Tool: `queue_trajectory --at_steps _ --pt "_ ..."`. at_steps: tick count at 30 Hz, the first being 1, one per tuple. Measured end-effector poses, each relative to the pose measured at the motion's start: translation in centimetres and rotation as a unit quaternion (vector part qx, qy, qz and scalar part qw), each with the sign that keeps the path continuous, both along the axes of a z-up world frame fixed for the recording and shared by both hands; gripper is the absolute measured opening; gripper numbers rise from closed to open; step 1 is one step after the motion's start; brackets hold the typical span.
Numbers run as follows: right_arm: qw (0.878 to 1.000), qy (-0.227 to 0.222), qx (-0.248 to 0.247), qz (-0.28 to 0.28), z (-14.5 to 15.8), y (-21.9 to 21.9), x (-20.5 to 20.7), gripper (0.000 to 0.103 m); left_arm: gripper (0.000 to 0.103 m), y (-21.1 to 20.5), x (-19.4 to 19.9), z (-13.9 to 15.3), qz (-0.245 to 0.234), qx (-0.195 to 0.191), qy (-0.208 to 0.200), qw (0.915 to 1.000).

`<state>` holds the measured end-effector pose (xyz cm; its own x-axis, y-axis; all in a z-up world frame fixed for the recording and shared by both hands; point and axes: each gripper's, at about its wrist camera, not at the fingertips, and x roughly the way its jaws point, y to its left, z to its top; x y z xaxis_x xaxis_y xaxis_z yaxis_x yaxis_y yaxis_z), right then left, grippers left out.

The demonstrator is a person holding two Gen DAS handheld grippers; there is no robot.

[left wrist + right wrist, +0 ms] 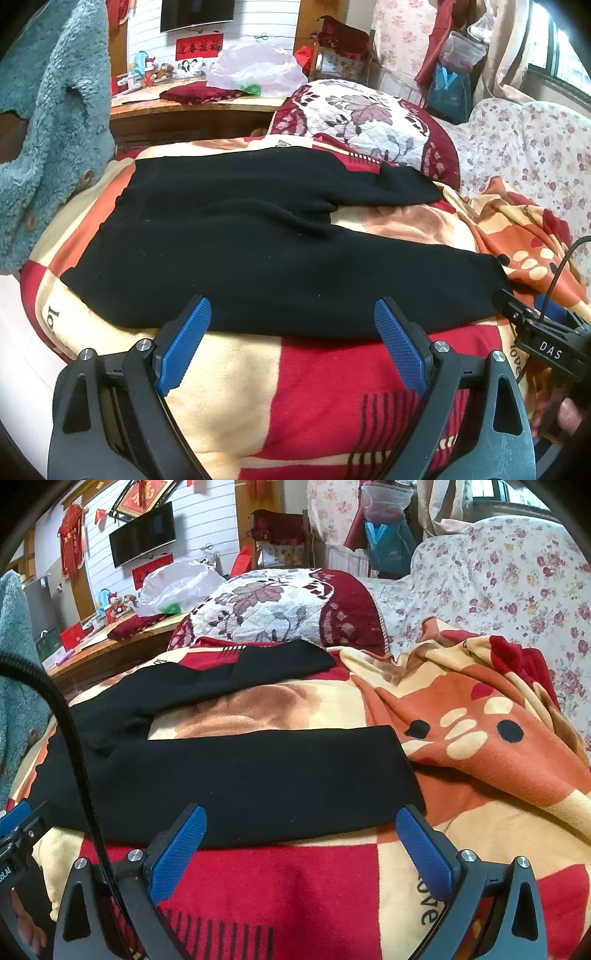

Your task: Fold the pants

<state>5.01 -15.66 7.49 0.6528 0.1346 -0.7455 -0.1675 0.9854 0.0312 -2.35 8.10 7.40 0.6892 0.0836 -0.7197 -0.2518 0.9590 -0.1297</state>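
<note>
The black pants (258, 240) lie spread flat across the middle of the frame on a red-and-cream blanket (314, 387), legs apart, likely for folding one over the other. Both the left tool (291, 343) and right tool (299, 849) gape wide, empty, at the near edge. "DAS" shows at lower right; "love" is printed on the blanket.

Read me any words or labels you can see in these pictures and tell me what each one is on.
"DAS": right gripper, on its body.
"love", partly cut off: blanket.
"福": framed red sign above the television.
Red wall banner: characters too blurred to read.
Label on left gripper: cut off.
</note>
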Motion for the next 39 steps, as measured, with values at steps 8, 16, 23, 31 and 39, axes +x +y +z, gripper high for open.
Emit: queue_trajectory --at_steps 8,16,23,31,39 --pt "1.000 0.005 -0.002 0.005 -0.2 0.3 0.2 0.103 0.090 0.4 0.0 -0.2 0.003 0.001 0.005 1.0000" --pt "1.000 0.009 0.000 0.020 -0.2 0.8 0.6 0.103 0.090 3.3 -0.8 0.2 0.033 0.003 0.011 0.9994" --pt "0.999 0.016 0.015 0.031 -0.2 1.0 1.3 0.103 0.090 9.4 -2.8 0.7 0.095 -0.009 0.011 0.9953" --pt "0.999 0.027 0.013 0.042 -0.6 1.9 1.7 0.103 0.090 14.5 -4.6 -0.4 0.161 -0.041 0.031 0.9856" --pt "0.999 0.036 0.011 0.034 -1.1 1.1 2.2 0.103 0.090 16.0 -4.8 -1.4 0.181 -0.071 0.045 0.9800"
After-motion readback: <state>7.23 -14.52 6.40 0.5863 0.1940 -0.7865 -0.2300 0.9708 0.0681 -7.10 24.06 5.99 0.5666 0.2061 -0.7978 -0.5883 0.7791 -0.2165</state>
